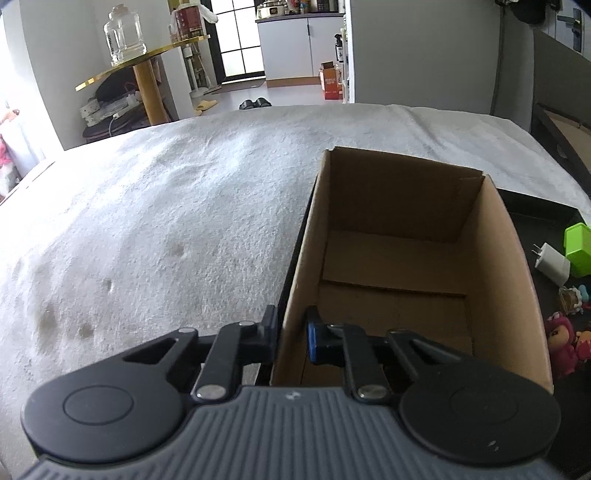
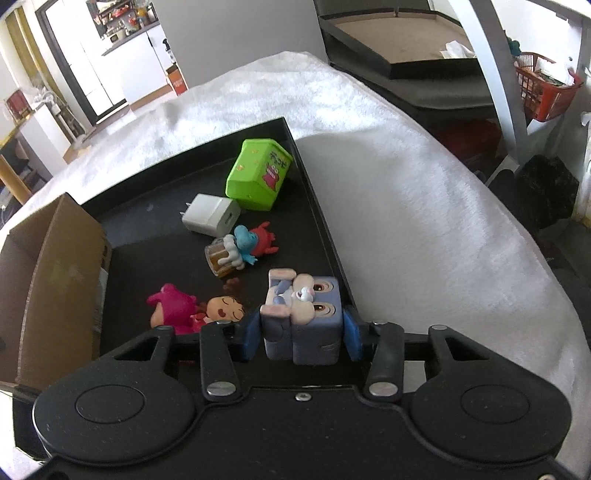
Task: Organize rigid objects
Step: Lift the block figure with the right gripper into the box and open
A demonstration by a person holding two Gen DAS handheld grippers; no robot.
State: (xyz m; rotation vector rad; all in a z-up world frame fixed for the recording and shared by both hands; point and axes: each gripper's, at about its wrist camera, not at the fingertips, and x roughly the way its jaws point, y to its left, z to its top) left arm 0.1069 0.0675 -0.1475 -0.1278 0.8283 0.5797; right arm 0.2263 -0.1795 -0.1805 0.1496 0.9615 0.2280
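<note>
My left gripper point(image 1: 291, 332) is shut on the left wall of an open, empty cardboard box point(image 1: 399, 258), one finger outside and one inside. The box stands in a black tray point(image 2: 314, 192) and shows at the left of the right wrist view point(image 2: 55, 273). My right gripper point(image 2: 299, 334) straddles a grey-blue cube rabbit figure point(image 2: 306, 314) lying in the tray, with small gaps between its blue pads point(image 2: 248, 338) and the figure. Also in the tray lie a green box toy point(image 2: 258, 173), a white charger point(image 2: 210, 219), a blue-and-red figure with a mug point(image 2: 240, 251) and a pink-dressed doll point(image 2: 195, 310).
The tray rests on a white fluffy cloth point(image 1: 166, 221) covering the table. A gold side table with a glass jar point(image 1: 123, 35) stands beyond the far left edge. A dark bench point(image 2: 424, 74) and a red basket point(image 2: 543, 88) are to the right.
</note>
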